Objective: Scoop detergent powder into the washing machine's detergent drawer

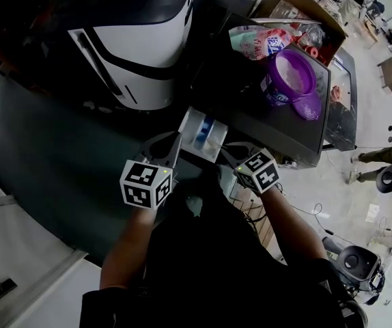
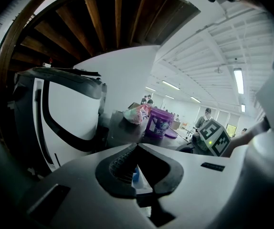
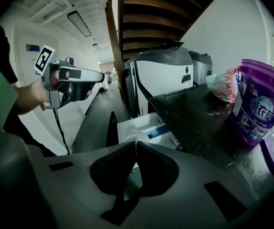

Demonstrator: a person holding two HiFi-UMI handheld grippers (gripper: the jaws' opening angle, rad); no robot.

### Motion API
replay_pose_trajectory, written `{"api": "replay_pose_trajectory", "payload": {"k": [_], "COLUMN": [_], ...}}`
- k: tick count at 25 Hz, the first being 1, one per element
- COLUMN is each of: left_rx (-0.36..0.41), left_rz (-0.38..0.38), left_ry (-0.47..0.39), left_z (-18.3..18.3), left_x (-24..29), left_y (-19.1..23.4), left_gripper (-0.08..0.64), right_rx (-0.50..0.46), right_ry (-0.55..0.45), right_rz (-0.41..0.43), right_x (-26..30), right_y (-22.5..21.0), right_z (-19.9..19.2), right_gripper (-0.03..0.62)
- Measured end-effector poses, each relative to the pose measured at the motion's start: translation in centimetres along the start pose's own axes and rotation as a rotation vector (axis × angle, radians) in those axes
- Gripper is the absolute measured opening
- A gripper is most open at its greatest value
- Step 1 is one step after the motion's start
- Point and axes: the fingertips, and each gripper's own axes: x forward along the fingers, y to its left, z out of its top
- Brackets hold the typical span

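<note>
The white detergent drawer with a blue insert stands pulled out of the dark washing machine. On the machine's top sits an open purple detergent tub with white powder in it, its lid lying beside it. My left gripper hovers shut and empty just left of the drawer. My right gripper is shut just right of the drawer. The drawer shows beyond the right gripper, and the tub stands to its right. The left gripper points over the drawer toward the tub. No scoop is visible.
A pink bag lies behind the tub, with a cardboard box further back. A white and black machine stands left of the washer. A dark counter runs on the left. People stand in the far room.
</note>
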Motion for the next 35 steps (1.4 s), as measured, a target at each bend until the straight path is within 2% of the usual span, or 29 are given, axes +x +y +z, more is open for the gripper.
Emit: {"api": "replay_pose_trajectory", "payload": {"k": [8, 14, 22, 35], "left_rx": [-0.007, -0.014, -0.019, -0.015], "left_rz": [0.0, 0.005, -0.002, -0.016], "left_ry": [-0.003, -0.006, -0.006, -0.001], "left_z": [-0.21, -0.28, -0.33, -0.48], "left_x": [-0.44, -0.49, -0.17, -0.36], "left_y": [-0.24, -0.06, 0.0, -0.36], "left_gripper": [0.006, 0.006, 0.006, 0.006], "right_rx": [-0.089, -0.119, -0.245, -0.312], "right_ry": [0.027, 0.032, 0.068, 0.08], "right_rz": [-0.037, -0.05, -0.081, -0.107], "right_x": [-0.29, -0.23, 0.08, -0.16], "right_y": [0.02, -0.18, 0.16, 0.71], "right_z": [-0.02, 0.22, 0.31, 0.35], "right_gripper": [0.02, 0.02, 0.02, 0.02]}}
